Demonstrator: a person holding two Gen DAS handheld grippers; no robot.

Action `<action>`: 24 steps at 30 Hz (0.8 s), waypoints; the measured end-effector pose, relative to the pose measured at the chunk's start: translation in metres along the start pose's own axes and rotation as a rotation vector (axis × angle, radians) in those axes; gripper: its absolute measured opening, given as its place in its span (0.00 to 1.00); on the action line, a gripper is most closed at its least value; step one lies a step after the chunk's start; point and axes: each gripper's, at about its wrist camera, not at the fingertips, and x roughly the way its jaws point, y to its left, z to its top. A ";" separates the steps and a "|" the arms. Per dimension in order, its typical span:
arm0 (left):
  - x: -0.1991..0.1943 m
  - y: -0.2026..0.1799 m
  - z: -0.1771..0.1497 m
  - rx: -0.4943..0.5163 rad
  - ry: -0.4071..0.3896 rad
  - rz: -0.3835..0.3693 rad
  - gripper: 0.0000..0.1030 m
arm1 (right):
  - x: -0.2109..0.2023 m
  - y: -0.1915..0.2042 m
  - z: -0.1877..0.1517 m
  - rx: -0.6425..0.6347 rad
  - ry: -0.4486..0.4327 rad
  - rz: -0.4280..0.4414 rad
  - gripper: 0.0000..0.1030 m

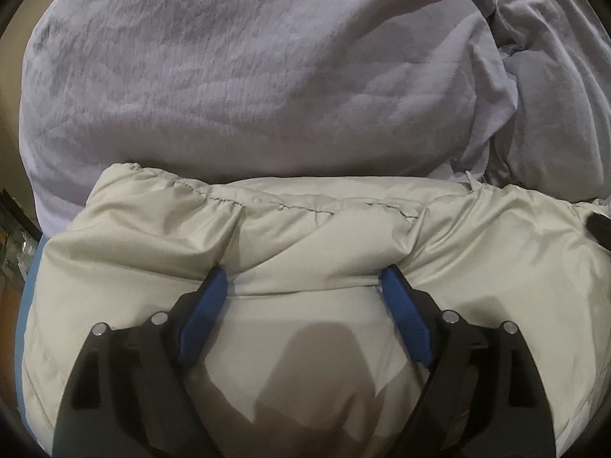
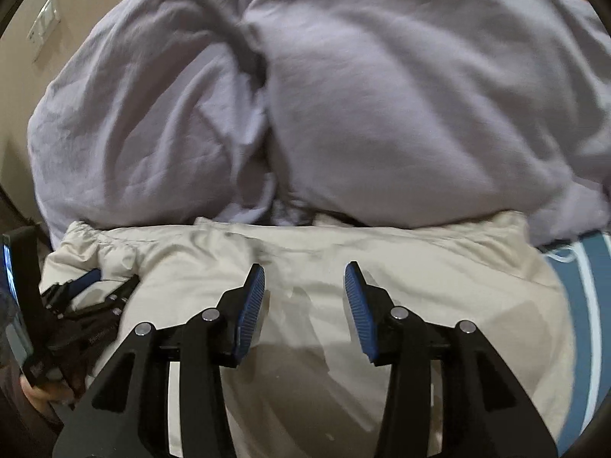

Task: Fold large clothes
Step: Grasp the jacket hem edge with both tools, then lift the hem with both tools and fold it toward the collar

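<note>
A cream puffy jacket (image 1: 324,236) lies folded across the near part of the bed, its gathered hem along the far side. My left gripper (image 1: 303,274) stands wide open, and its blue fingertips (image 1: 219,278) dig down into the padding, with a bulge of the jacket between them. In the right wrist view the same jacket (image 2: 420,259) spreads below my right gripper (image 2: 304,266), which is open just over the fabric with nothing between its pads. The left gripper (image 2: 91,286) shows there at the far left, resting on the jacket's left end.
A rumpled lavender duvet (image 1: 229,76) (image 2: 382,95) is heaped right behind the jacket. A blue and white striped sheet (image 2: 588,286) shows at the right. A beige wall with a switch plate (image 2: 44,19) is at the upper left. A hand (image 2: 38,393) holds the left gripper.
</note>
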 end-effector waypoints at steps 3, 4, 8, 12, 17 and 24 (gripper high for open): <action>0.005 -0.002 0.000 -0.004 0.001 0.003 0.82 | -0.007 -0.008 -0.010 0.012 -0.011 -0.017 0.45; 0.006 -0.002 0.000 -0.005 0.001 0.004 0.83 | -0.006 -0.007 -0.011 0.012 -0.014 -0.013 0.45; 0.011 -0.001 0.000 -0.006 0.002 0.005 0.83 | -0.005 0.005 -0.017 -0.020 -0.028 0.028 0.45; 0.017 0.001 0.001 -0.011 0.005 0.000 0.84 | 0.011 0.016 -0.020 -0.070 0.006 -0.019 0.45; 0.014 0.008 -0.003 -0.019 0.002 -0.003 0.86 | 0.041 0.011 -0.024 -0.063 0.053 -0.091 0.46; 0.020 0.008 -0.004 -0.024 0.003 0.005 0.88 | 0.061 0.019 -0.026 -0.117 0.032 -0.146 0.49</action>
